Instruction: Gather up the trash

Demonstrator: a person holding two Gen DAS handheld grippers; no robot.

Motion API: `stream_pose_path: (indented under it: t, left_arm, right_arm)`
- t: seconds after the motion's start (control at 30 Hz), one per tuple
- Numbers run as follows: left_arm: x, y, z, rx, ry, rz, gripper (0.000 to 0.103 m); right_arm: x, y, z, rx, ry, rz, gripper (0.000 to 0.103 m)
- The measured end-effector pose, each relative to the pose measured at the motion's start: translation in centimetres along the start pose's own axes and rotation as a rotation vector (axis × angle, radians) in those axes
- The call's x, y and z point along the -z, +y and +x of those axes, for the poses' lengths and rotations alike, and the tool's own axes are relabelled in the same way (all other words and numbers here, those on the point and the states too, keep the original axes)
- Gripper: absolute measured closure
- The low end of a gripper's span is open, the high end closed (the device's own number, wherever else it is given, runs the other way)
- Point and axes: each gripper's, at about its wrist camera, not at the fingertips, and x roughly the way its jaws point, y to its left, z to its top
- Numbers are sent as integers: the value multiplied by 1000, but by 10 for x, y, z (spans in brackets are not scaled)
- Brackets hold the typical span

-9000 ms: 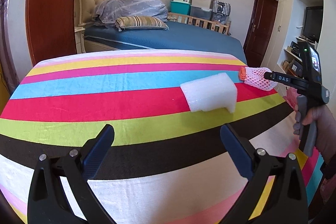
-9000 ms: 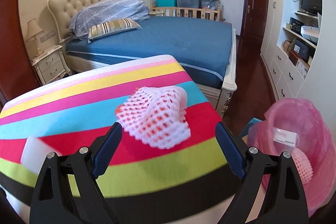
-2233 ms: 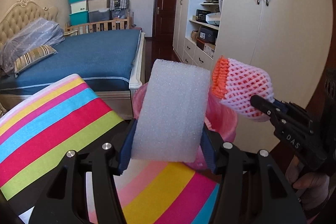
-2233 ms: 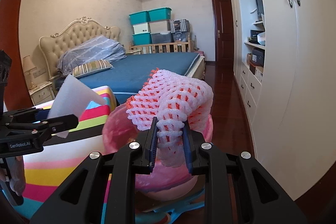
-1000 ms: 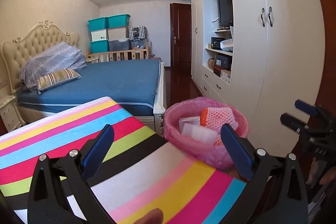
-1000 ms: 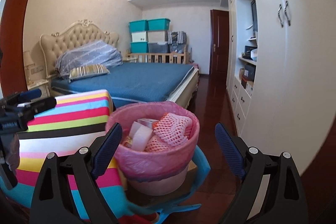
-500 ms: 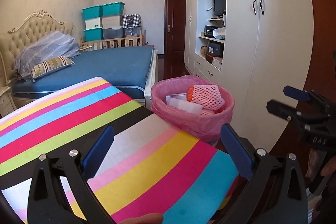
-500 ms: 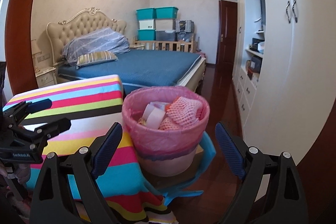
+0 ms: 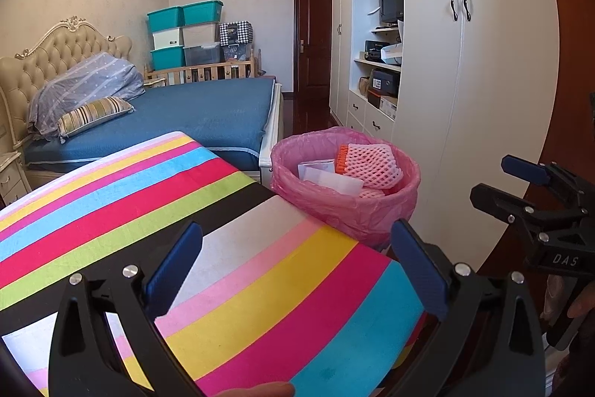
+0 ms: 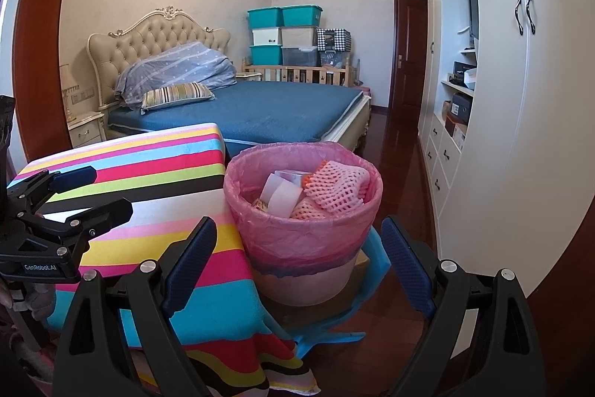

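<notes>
A bin lined with a pink bag (image 9: 349, 207) (image 10: 297, 233) stands on the floor by the table's corner. Inside it lie a pink foam net (image 9: 370, 162) (image 10: 338, 186) and a white foam block (image 9: 331, 179) (image 10: 282, 198) among other scraps. My left gripper (image 9: 297, 263) hovers open over the striped tablecloth (image 9: 148, 196), holding nothing; it also shows at the left of the right wrist view (image 10: 93, 190). My right gripper (image 10: 297, 259) is open and empty, just short of the bin, and appears at the right edge of the left wrist view (image 9: 498, 179).
A blue bed (image 10: 260, 110) with pillows lies behind the table. White wardrobes and open shelves (image 9: 465, 80) line the right wall. A dark door (image 9: 312, 39) stands at the far end. Blue plastic (image 10: 368, 285) lies under the bin on the dark wood floor.
Both grippers have drawn back from the bin, so it looks smaller and farther. More of the striped cloth shows under the left gripper. Both stay open and empty.
</notes>
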Motion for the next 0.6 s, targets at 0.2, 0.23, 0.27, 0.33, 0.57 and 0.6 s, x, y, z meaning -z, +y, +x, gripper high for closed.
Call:
stream_pose_path:
  t: [0.2, 0.23, 0.27, 0.33, 0.57, 0.6]
  left_arm:
    - [1, 1, -1, 2, -1, 0, 5]
    - [1, 2, -1, 5, -3, -2, 5]
    - [1, 2, -1, 5, -7, -4, 5]
    - [1, 3, -3, 6, -21, -14, 5]
    - [0, 7, -7, 9, -51, -41, 5]
    - [0, 7, -7, 9, -50, -41, 5]
  right_arm:
    - [0, 1, 2, -4, 1, -1, 19]
    - [0, 1, 2, -3, 1, -1, 19]
    - [0, 1, 2, -3, 0, 0, 19]
    - [1, 0, 2, -3, -1, 3, 19]
    - [0, 3, 2, -7, -2, 2, 19]
    - [-1, 4, 2, -8, -2, 0, 19]
